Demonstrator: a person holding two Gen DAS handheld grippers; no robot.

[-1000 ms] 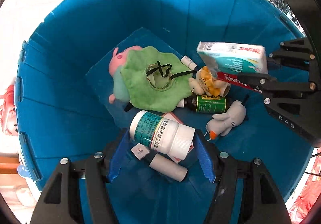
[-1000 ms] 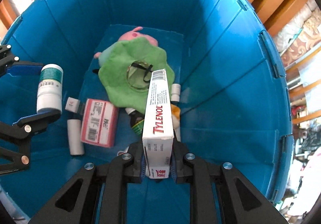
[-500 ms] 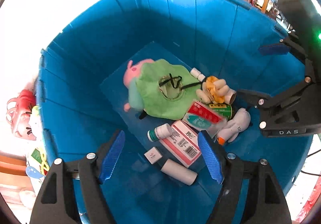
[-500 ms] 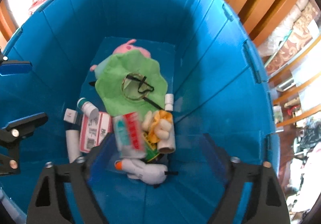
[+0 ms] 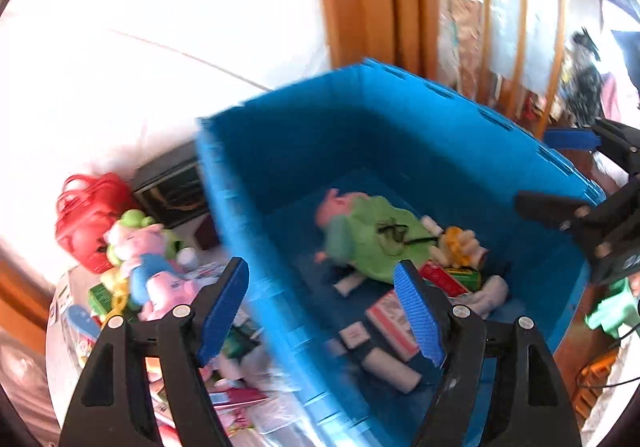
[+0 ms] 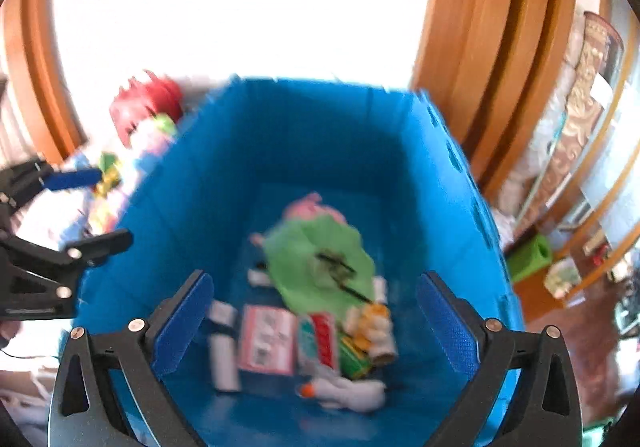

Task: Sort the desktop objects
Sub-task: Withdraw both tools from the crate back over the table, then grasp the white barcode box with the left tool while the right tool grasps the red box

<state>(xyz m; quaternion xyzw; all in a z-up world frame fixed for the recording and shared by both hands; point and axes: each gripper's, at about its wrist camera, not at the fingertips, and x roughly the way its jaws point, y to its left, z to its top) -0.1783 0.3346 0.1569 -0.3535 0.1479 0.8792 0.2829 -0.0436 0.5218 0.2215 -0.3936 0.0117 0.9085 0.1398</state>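
Right gripper (image 6: 316,321), empty, still opening wide above Tylenol box (image 6: 318,341) in bin (image 6: 224,175).

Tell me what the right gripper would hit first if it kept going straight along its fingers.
Probably the pink-and-white box on the blue bin's floor; blur leaves depth unclear. The right gripper holds nothing, jaws opening.

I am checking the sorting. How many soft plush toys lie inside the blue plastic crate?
3. A pink pig plush partly under the green cloth; a small yellow-and-cream plush at the cloth's right edge; a white duck plush nearest the right wrist camera. Others may be hidden.
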